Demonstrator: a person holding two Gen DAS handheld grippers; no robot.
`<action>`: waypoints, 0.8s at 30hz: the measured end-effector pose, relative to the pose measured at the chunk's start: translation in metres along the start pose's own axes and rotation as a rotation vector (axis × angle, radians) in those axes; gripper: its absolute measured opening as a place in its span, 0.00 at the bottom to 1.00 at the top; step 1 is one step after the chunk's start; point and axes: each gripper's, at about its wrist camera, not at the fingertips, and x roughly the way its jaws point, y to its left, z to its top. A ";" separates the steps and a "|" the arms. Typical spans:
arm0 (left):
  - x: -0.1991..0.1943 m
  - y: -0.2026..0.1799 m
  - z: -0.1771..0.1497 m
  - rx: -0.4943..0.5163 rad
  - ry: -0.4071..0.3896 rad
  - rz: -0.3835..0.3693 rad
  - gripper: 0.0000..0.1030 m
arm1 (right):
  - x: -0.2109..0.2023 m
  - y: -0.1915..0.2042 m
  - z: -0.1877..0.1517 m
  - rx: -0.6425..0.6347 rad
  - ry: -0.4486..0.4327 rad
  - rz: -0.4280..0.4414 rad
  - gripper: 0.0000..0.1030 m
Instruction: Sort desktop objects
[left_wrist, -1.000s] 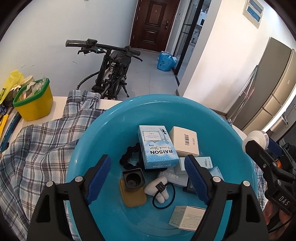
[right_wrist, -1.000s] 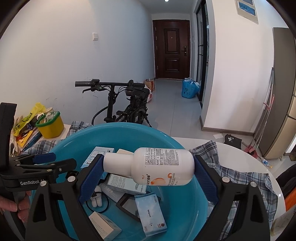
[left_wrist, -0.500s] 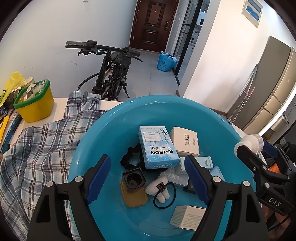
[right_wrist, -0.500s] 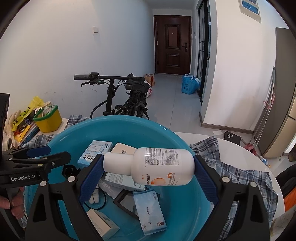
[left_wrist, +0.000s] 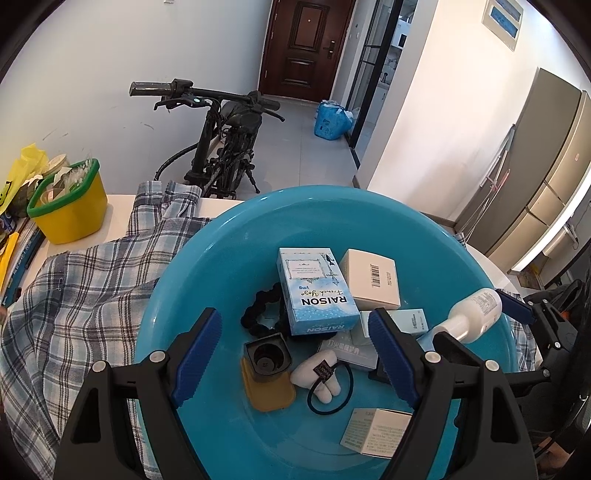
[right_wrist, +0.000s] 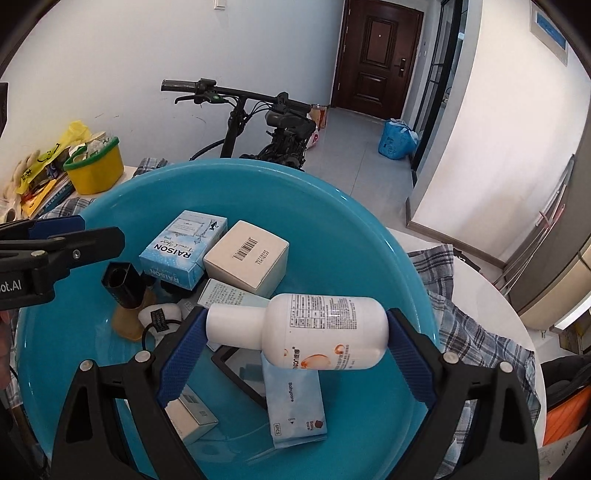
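1. Two grippers hang over the blue basin (left_wrist: 177, 295), which sits on a plaid cloth (left_wrist: 74, 295) on the counter. The left gripper (left_wrist: 291, 352) has its fingers spread wide and holds nothing, above a black-capped amber bottle (left_wrist: 266, 373).
2. Mid-basin lie the RAISON box (right_wrist: 184, 247) and a white barcoded box (right_wrist: 247, 258), touching each other.
3. The right gripper (right_wrist: 295, 350) grips the white bottle (right_wrist: 314, 332) end to end, lying level above the basin's contents.
4. To place it well, I would lower the bottle toward the bare basin floor at right, keep it level, and let go only once it rests, so it cannot roll onto the Babycare packet (right_wrist: 295, 410).
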 end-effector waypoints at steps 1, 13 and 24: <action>0.000 0.000 0.000 0.001 0.001 0.000 0.81 | 0.000 0.000 0.000 0.000 -0.001 -0.001 0.90; 0.001 -0.001 -0.001 0.003 0.002 0.001 0.81 | 0.001 0.001 0.001 0.006 0.005 0.004 0.96; -0.016 -0.009 0.000 0.031 -0.079 -0.024 0.81 | -0.010 0.000 0.004 0.014 -0.054 -0.003 0.96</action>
